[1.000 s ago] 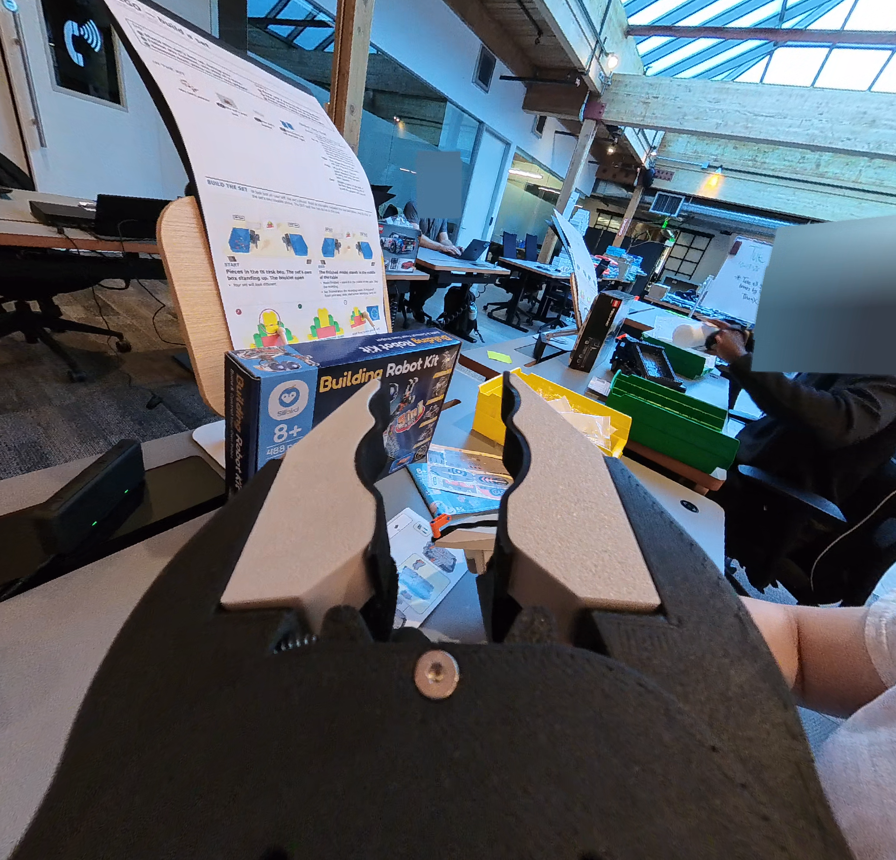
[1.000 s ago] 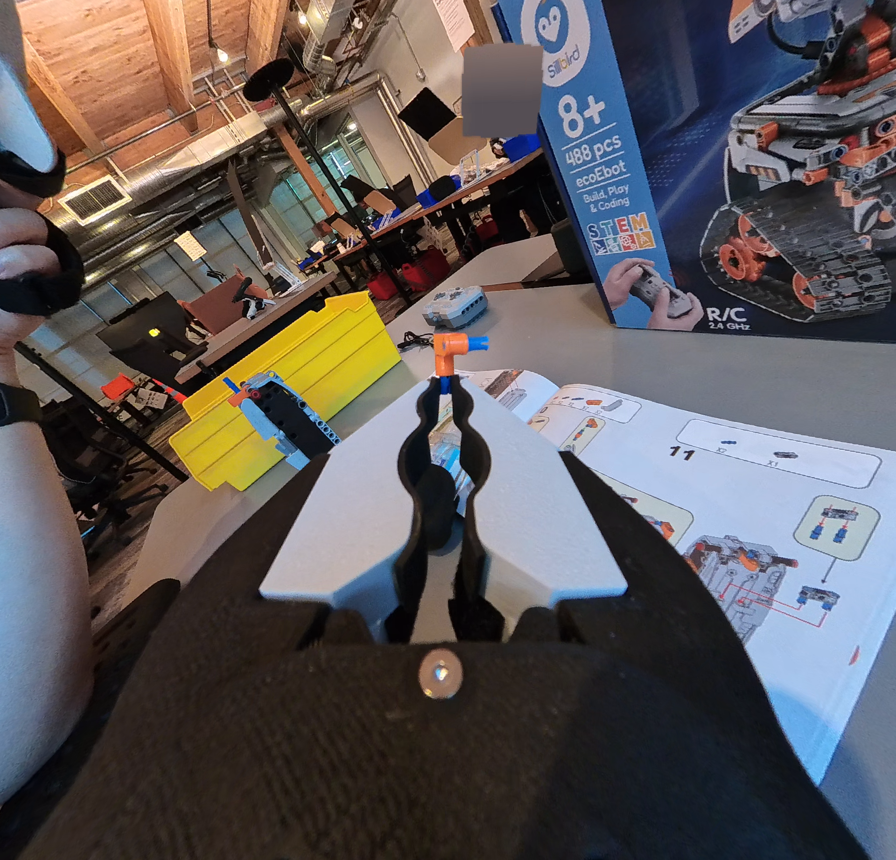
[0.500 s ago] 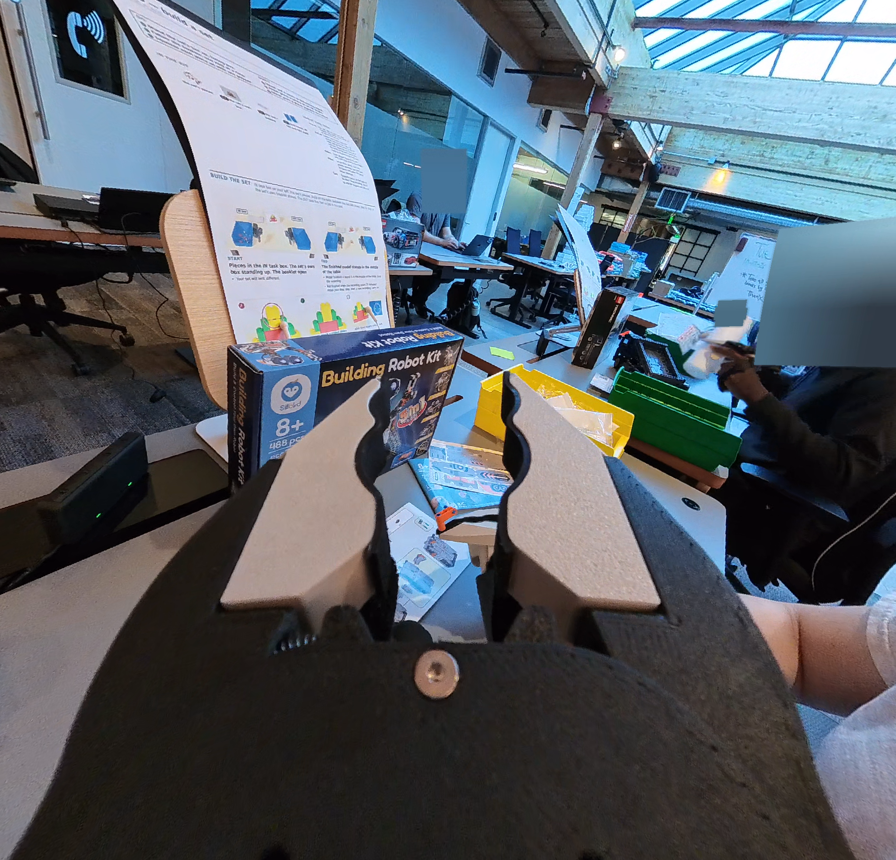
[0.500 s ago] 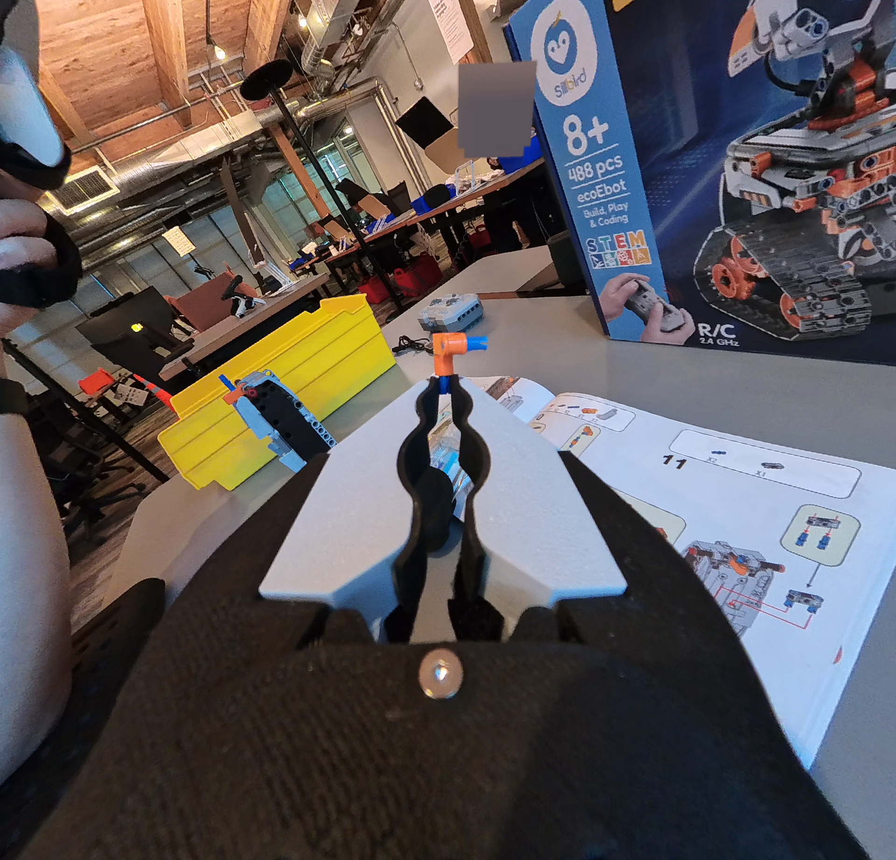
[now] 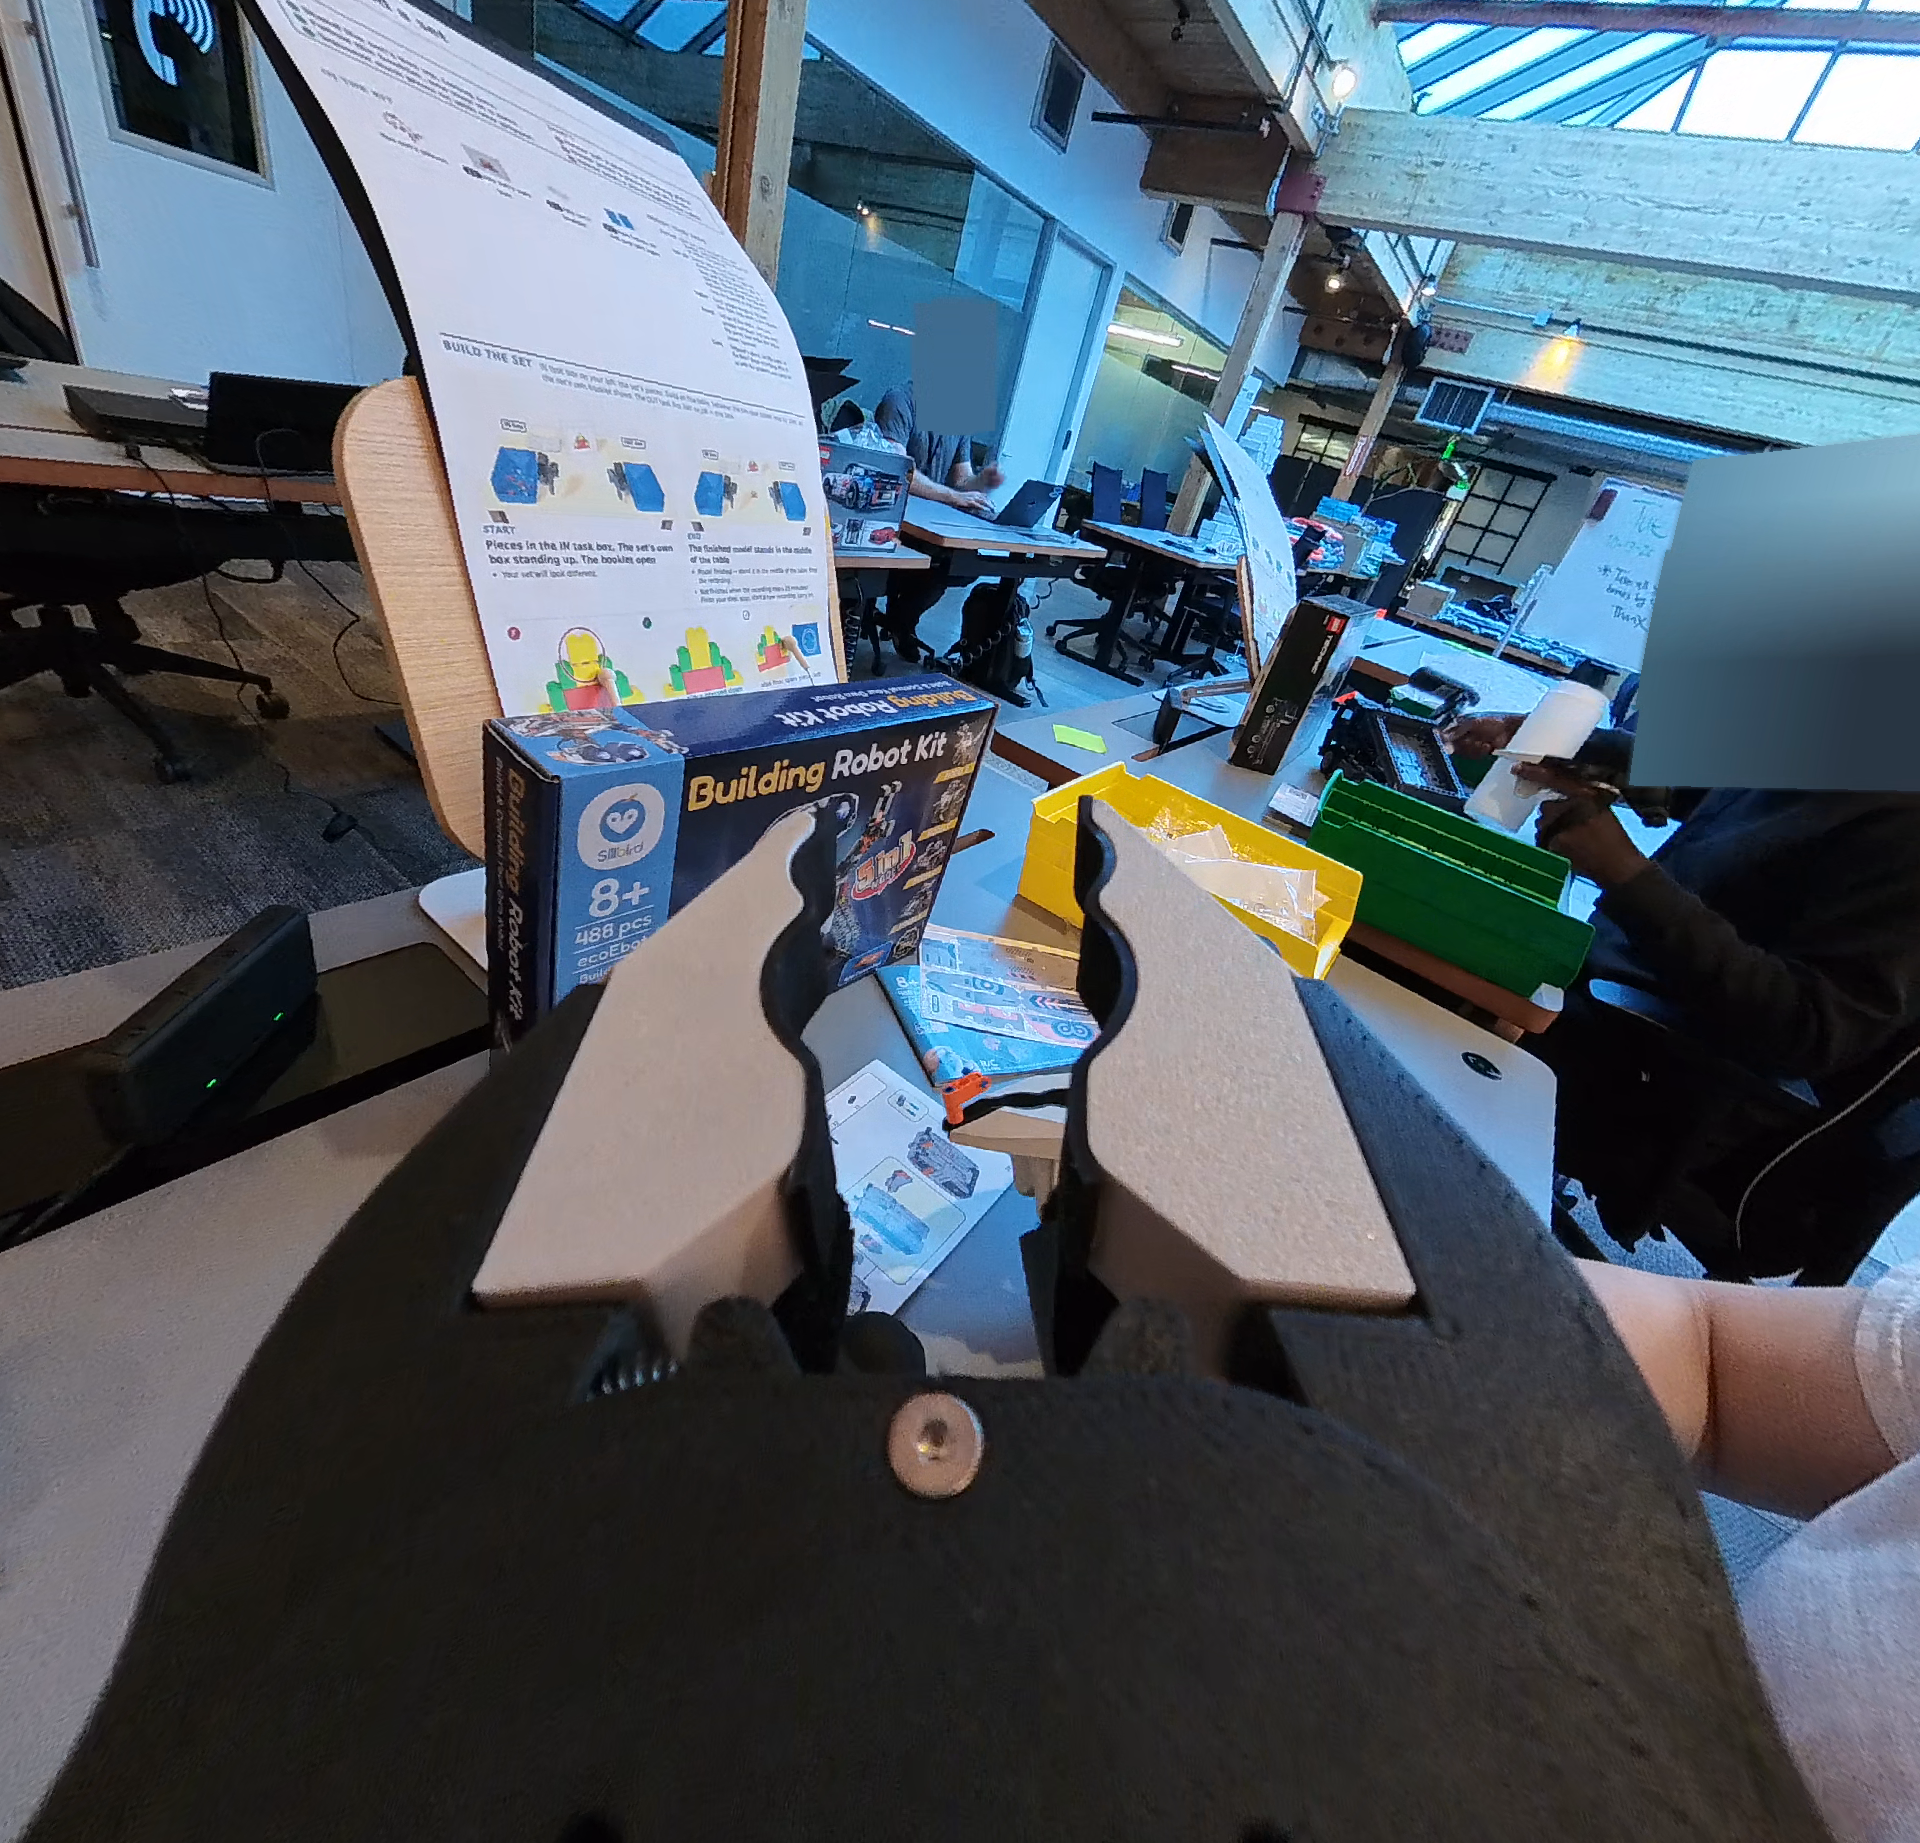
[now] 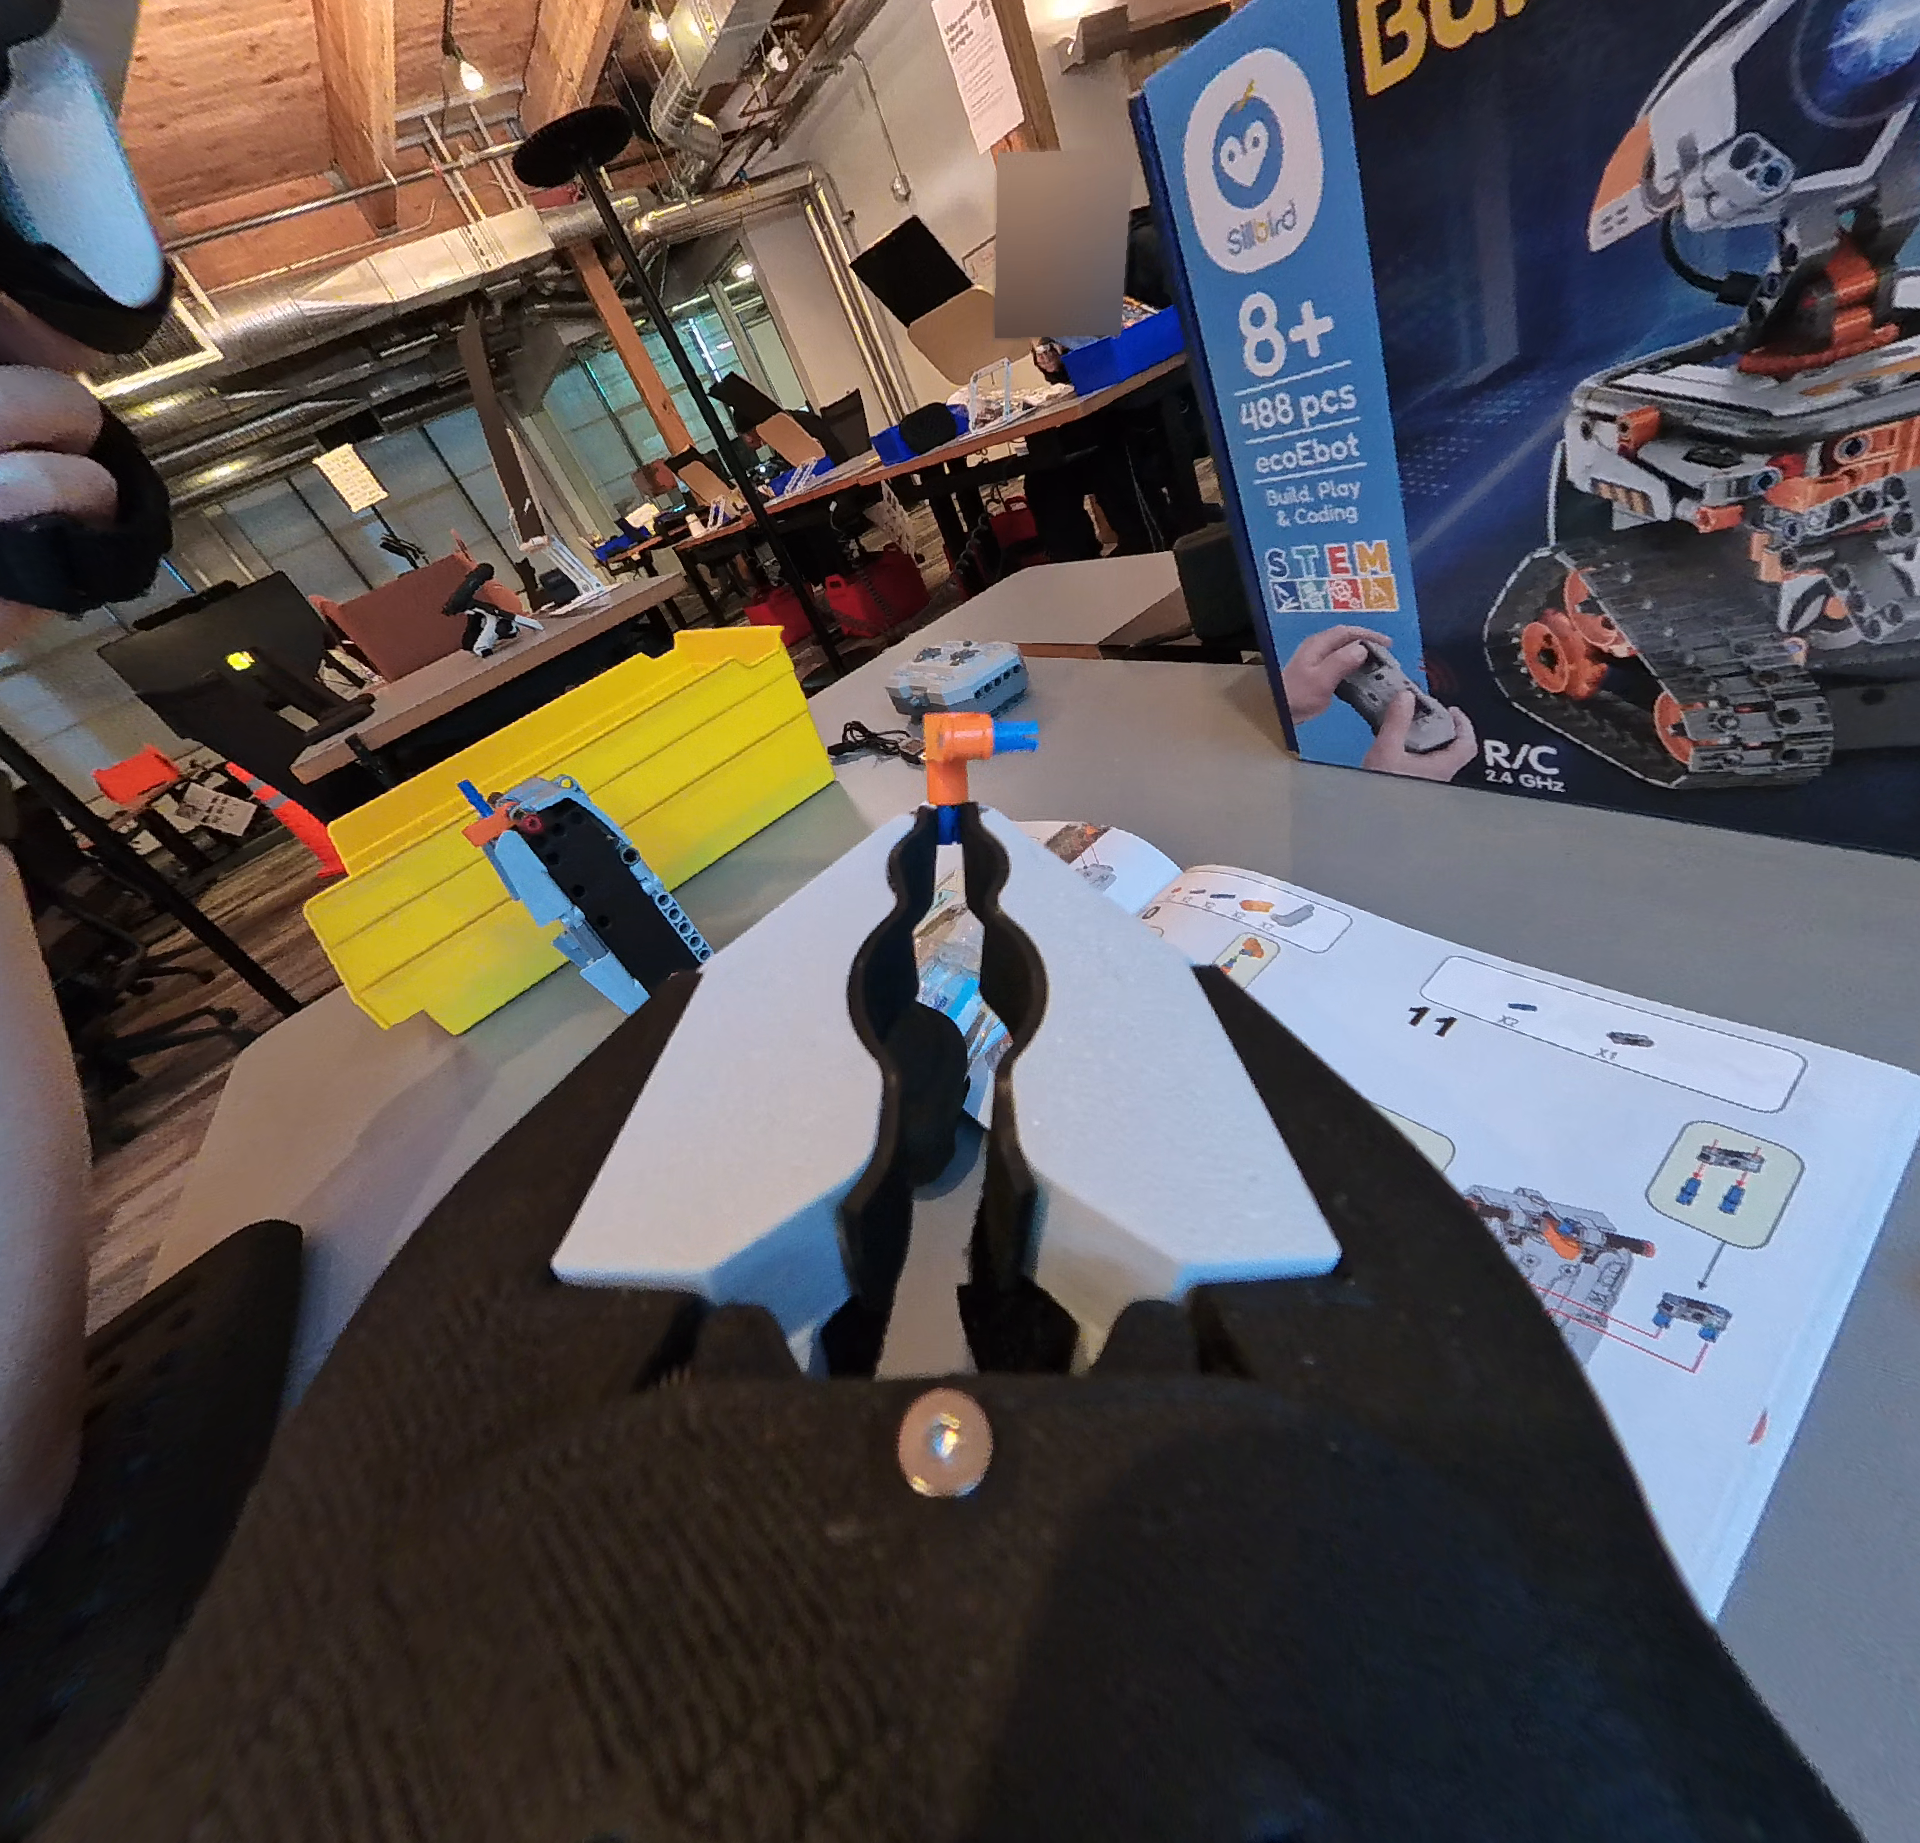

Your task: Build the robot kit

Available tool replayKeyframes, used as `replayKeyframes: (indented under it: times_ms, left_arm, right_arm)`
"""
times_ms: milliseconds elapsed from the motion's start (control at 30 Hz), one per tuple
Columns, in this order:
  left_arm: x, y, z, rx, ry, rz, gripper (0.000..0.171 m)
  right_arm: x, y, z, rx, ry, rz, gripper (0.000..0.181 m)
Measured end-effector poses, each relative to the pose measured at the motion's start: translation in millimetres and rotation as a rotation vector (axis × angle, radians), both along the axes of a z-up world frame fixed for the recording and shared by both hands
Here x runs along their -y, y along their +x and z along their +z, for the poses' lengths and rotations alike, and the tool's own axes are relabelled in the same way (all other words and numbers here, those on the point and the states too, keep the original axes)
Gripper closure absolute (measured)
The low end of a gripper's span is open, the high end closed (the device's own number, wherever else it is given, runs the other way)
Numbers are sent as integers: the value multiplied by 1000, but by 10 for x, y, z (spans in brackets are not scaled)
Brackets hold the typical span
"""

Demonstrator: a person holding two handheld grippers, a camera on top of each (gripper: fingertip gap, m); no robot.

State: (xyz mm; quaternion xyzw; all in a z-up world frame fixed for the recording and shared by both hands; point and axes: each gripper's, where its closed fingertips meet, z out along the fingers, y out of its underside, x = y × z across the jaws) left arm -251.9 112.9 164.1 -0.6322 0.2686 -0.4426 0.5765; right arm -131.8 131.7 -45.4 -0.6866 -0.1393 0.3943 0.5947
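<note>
The right gripper [image 6: 943, 825] is pinched nearly closed on the blue pin of a small orange elbow piece [image 6: 961, 754], which sticks up just past its tips. The left gripper [image 5: 940, 837] hangs wide open and empty, the kit box [image 5: 727, 837] just ahead. The half-built black and grey module [image 6: 592, 889] sits left of the right tips, against the yellow bin [image 6: 582, 806]. The open booklet [image 6: 1507, 1118] lies under and to the right.

Grippers: two, the left gripper [image 5: 940, 837] and the right gripper [image 6: 940, 819]
Kit boxes: one kit box [image 5: 727, 827] upright on the table [image 5: 156, 1378]
Yellow bins: one yellow bin [image 5: 1195, 874]
Green bins: one green bin [image 5: 1444, 889]
Booklets: two, an open booklet [image 6: 1507, 1118] and a blue booklet [image 5: 997, 993]
Orange elbow pieces: one orange piece [image 6: 961, 754]
Part-built models: one model [image 6: 592, 889]
Grey battery units: one grey unit [image 6: 956, 676]
</note>
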Motion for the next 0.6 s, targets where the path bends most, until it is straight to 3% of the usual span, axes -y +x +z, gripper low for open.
replayKeyframes:
  times_ms: [600]
  left_arm:
    - [-24, 13, -56, -14, -33, 2, 127]
  right_arm:
    - [5, 79, 77, 138, 105, -111, 178]
